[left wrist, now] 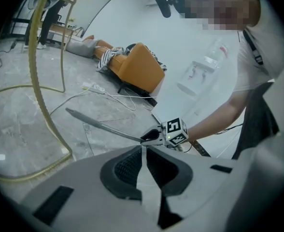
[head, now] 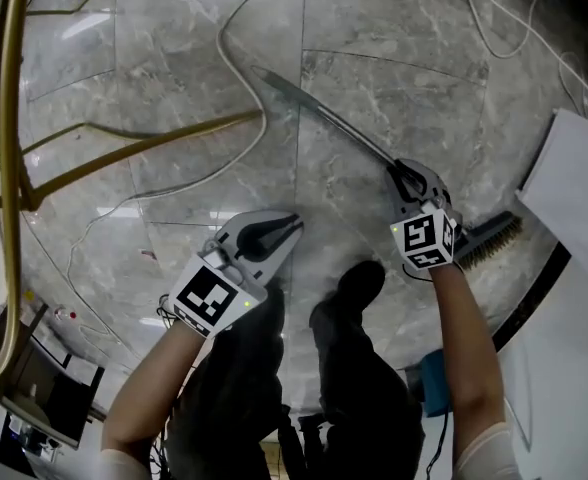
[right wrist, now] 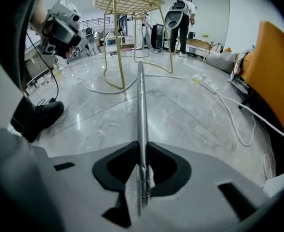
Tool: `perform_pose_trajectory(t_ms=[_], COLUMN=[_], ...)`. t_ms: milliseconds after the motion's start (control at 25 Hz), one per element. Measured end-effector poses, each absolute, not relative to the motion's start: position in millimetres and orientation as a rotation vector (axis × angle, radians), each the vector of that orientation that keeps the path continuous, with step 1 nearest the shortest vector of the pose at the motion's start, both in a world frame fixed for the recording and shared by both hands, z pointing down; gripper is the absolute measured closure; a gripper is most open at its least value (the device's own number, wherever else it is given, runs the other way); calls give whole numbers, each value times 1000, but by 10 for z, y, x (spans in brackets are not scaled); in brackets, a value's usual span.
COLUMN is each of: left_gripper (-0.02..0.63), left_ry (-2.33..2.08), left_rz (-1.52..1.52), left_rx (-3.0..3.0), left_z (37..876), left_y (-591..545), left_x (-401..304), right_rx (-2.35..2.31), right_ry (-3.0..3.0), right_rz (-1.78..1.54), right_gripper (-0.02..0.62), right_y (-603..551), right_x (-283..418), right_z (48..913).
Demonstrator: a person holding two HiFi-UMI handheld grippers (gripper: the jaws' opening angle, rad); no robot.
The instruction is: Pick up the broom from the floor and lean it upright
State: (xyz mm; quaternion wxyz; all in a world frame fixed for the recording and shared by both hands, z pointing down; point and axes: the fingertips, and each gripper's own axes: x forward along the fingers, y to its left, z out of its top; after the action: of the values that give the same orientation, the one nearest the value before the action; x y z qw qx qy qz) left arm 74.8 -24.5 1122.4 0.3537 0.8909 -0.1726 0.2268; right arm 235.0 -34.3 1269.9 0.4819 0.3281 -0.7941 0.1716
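Right gripper view shows your right gripper [right wrist: 142, 149] with its jaws clamped on the broom [right wrist: 140, 95], whose handle stretches away over the floor [right wrist: 190, 115]. In the head view its bristles [head: 491, 238] sit just beside your right wrist. Your left gripper [left wrist: 143, 151] hangs apart, jaws together on nothing.

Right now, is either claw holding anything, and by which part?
The right claw grips the broom by its metal handle, near the bristle end. The left claw is shut on nothing.
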Motion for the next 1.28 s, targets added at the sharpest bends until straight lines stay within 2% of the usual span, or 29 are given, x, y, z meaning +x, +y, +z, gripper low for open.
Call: perform_pose_trajectory(t_ms=[640,1280], left_gripper=[577,576], left_ry=[-373,-94], left_rz=[624,702], left_rx=[2307,2445], left_z=[9275,7973], left_y=[-129,429], left_x=[1124,2074], right_rx=[1161,1580], right_ry=[-1821,-1704], right_rz=[477,647], right_gripper=[522,522], right_y=[-367,198], right_x=[3151,4045], right_z=[10590,9096])
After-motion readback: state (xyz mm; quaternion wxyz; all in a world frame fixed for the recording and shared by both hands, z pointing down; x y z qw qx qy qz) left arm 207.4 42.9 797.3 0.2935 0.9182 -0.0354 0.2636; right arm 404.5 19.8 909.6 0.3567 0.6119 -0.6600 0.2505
